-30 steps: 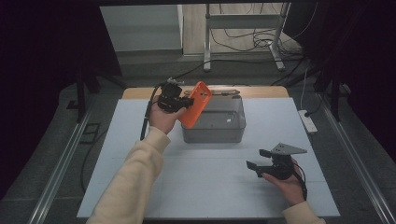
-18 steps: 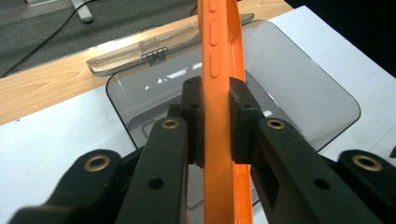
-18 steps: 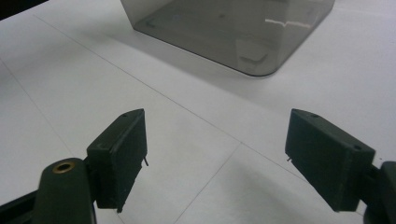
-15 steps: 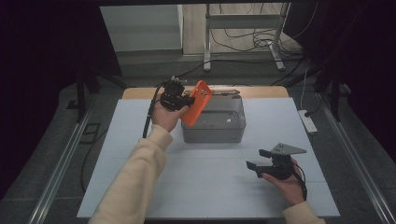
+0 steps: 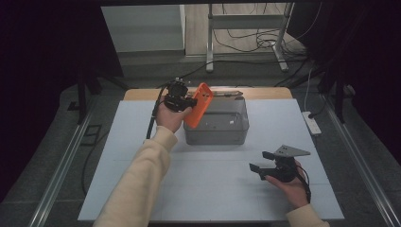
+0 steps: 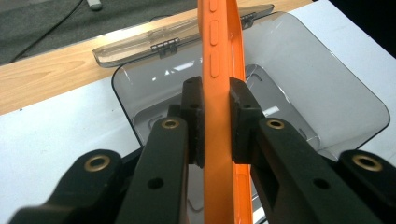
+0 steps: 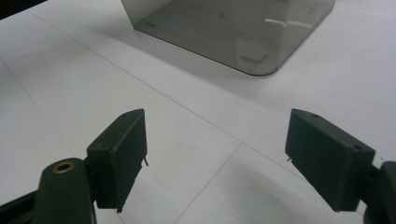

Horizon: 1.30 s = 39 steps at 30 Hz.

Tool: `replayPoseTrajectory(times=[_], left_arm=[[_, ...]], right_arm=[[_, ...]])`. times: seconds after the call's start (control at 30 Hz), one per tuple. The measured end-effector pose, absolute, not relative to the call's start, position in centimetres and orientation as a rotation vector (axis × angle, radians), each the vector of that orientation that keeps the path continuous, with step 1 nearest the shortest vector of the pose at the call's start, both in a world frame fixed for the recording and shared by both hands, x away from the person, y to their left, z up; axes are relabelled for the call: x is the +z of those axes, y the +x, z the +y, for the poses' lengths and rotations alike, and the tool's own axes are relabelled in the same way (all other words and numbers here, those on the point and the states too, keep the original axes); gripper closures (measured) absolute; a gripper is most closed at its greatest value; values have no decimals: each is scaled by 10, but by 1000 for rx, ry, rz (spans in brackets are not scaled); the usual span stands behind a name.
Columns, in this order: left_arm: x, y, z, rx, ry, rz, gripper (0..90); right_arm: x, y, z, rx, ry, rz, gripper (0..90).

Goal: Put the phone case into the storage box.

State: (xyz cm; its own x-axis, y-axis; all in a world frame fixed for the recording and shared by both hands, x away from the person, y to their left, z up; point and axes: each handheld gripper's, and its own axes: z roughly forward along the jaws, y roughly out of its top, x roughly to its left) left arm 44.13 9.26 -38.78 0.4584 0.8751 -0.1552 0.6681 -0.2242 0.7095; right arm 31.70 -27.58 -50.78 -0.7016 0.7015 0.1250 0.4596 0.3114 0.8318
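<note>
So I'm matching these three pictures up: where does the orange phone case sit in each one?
High view: orange phone case upper middle, held by the left gripper above the grey box.
Left gripper view: centre, upright, clamped between the jaws.
Right gripper view: the case is outside this picture.
Shared landmark: the grey box.

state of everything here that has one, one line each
left claw: shut on the orange phone case
orange phone case: held edge-on, tilted, over the left rim of the box
grey box: open, standing on the white table, looks empty
clear lid: off the box, lying behind it on the wooden strip
right claw: open, holding nothing, low over the table
</note>
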Motion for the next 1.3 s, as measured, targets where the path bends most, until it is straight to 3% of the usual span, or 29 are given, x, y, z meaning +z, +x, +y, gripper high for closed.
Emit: replayPoseTrajectory(times=[1.3], left_arm=[[-396, 451, 90, 466, 1940, 1444, 794]], right_arm=[[-508, 317, -276, 1342, 1051, 2333, 202]])
